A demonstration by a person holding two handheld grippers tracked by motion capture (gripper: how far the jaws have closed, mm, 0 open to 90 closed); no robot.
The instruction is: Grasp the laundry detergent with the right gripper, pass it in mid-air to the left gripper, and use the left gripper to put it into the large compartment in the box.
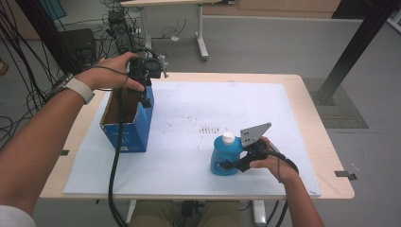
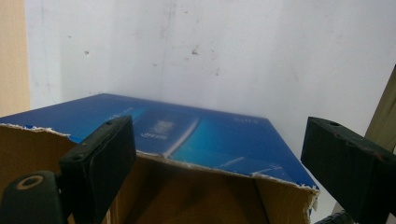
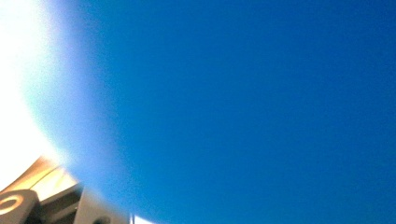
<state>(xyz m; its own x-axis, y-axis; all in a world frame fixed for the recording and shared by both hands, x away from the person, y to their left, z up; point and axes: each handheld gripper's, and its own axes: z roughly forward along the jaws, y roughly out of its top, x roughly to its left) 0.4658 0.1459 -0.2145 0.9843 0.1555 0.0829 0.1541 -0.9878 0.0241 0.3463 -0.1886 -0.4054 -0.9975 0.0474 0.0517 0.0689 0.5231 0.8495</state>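
Observation:
An open blue cardboard box (image 1: 126,128) stands at the left of the white sheet. My left gripper (image 1: 146,101) points down over the box's far right corner, jaws wide apart. In the left gripper view the torn rim of the box (image 2: 205,135) runs between the jaws, one inside and one outside, and the left gripper (image 2: 219,128) is not pressing on it. A blue bottle (image 1: 225,157) with a white cap (image 1: 228,137) stands near the front right. My right gripper (image 1: 236,164) is shut on its side. The bottle's blue wall (image 3: 243,102) sits right against the right gripper's camera.
The white sheet (image 1: 189,109) covers most of the wooden table (image 1: 326,156). Cables and black equipment (image 1: 78,42) lie on the floor at the far left. Behind stands another table's leg (image 1: 202,42), and a black frame post (image 1: 359,42) rises at the far right.

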